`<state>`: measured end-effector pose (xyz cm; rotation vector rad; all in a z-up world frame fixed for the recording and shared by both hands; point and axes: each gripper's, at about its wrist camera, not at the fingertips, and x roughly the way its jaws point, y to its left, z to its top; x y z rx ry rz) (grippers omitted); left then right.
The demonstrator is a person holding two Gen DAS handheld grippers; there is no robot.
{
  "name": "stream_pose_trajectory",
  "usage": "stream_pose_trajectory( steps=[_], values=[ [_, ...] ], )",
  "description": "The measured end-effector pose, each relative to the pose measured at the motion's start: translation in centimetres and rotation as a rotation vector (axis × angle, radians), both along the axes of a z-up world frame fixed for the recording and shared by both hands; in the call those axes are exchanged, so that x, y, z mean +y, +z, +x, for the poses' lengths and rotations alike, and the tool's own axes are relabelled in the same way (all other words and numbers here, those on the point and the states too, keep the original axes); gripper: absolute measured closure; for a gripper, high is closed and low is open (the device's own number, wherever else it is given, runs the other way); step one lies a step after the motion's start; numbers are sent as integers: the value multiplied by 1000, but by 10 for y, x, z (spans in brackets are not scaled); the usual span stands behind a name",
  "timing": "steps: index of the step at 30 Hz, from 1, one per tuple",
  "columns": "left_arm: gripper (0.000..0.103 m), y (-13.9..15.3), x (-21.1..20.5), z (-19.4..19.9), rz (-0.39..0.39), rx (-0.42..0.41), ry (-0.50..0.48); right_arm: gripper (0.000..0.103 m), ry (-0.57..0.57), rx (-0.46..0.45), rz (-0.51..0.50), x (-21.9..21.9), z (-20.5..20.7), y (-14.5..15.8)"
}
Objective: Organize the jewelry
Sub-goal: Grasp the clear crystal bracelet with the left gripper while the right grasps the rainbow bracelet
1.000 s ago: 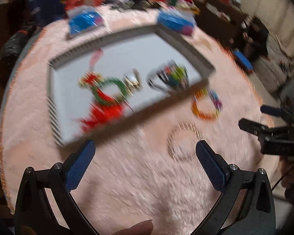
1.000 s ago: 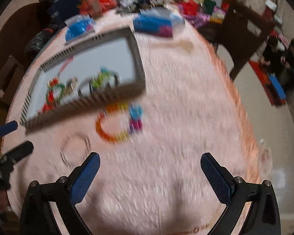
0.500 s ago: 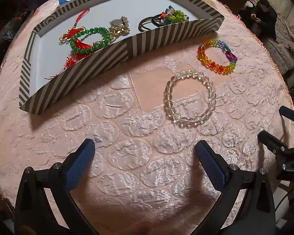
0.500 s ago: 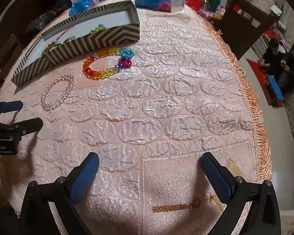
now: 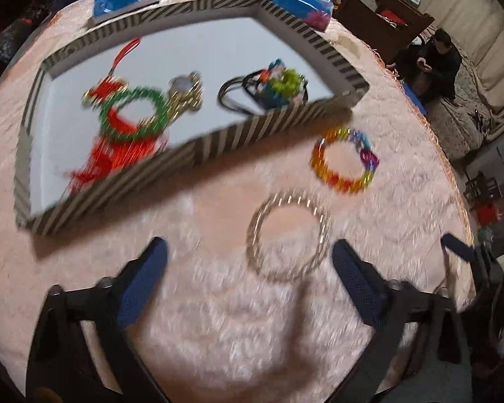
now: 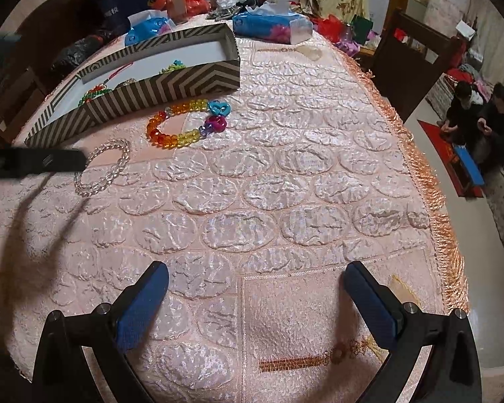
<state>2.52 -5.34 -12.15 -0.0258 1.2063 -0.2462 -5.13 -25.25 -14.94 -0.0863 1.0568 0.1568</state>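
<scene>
- Striped box far left on pink cloth; green bead bracelet and hair ties inside.
- Left gripper spread wide, empty, over clear bead bracelet.
- Rainbow bracelet just beside box front.
- Right gripper spread wide, empty, above bare cloth.

left claw spread wide, right claw likewise
</scene>
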Motion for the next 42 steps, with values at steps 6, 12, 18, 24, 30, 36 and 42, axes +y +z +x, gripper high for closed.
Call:
stream_pose_trajectory(
  steps=[6, 12, 18, 24, 30, 36, 42],
  values=[
    [56, -7, -17, 4, 148, -12, -17, 0, 13, 7, 0, -1, 5, -1],
    [79, -5, -12, -17, 121, -10, -90, 0, 15, 14, -1, 0, 8, 0],
    [97, -4, 0, -33, 95, -13, -79, 2, 3, -2, 118, -10, 41, 20],
    [97, -6, 45, -31, 98, -1, 21, 6, 93, 13, 188, 9, 102, 27],
    [97, -5, 60, -38, 92, 9, 44, 53, 185, 45, 92, 37, 136, 13],
    [97, -6, 64, -37, 86, 13, 45, 64, 232, 18, 2, 51, 139, 10],
    [97, -6, 64, -33, 79, 18, 44, 98, 224, 12, 9, 46, 128, 13]
  ],
)
